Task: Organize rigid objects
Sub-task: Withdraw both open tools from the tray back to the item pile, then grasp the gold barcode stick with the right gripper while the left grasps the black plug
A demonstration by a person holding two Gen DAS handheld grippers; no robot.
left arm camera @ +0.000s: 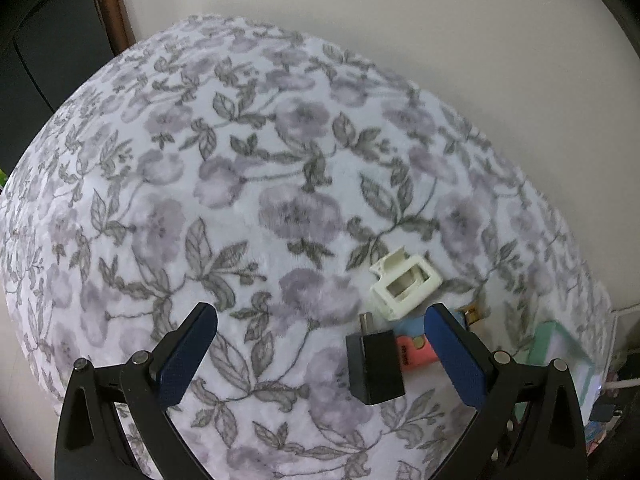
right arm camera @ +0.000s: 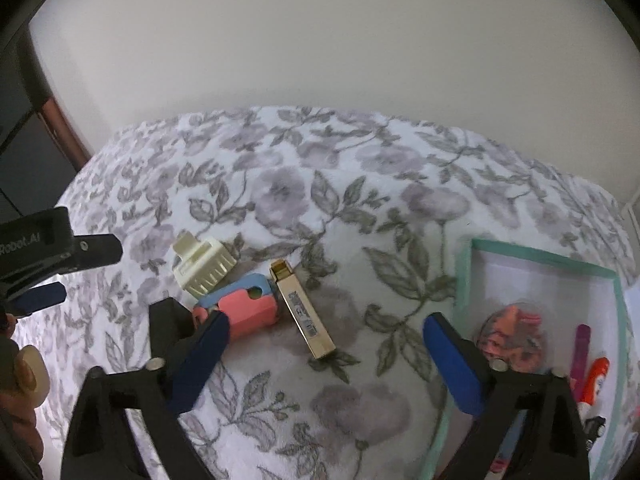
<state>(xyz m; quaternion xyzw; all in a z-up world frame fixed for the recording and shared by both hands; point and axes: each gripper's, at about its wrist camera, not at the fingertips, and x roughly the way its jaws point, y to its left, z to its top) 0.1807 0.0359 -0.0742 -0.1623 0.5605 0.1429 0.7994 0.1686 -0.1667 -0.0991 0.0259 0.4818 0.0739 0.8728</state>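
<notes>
On the floral cloth (left arm camera: 248, 184) lie a white claw clip (left arm camera: 406, 286), a black plug adapter (left arm camera: 376, 366), a pink and blue piece (left arm camera: 412, 350) and a gold bar (left arm camera: 474, 314). My left gripper (left arm camera: 324, 344) hangs open over the cloth, with the black adapter lying between its fingers, nearer the right one. In the right wrist view, the claw clip (right arm camera: 204, 266), the pink and blue piece (right arm camera: 244, 308) and the gold bar (right arm camera: 302, 310) lie in a row. My right gripper (right arm camera: 328, 356) is open above the gold bar's near end, its pads touching nothing.
A white box with a mint-green rim (right arm camera: 540, 270) sits at the right and holds pink hair ties (right arm camera: 514, 336) and markers (right arm camera: 580, 350). The left gripper (right arm camera: 80, 272) and a hand (right arm camera: 24, 368) show at the left edge. A pale wall rises behind the cloth.
</notes>
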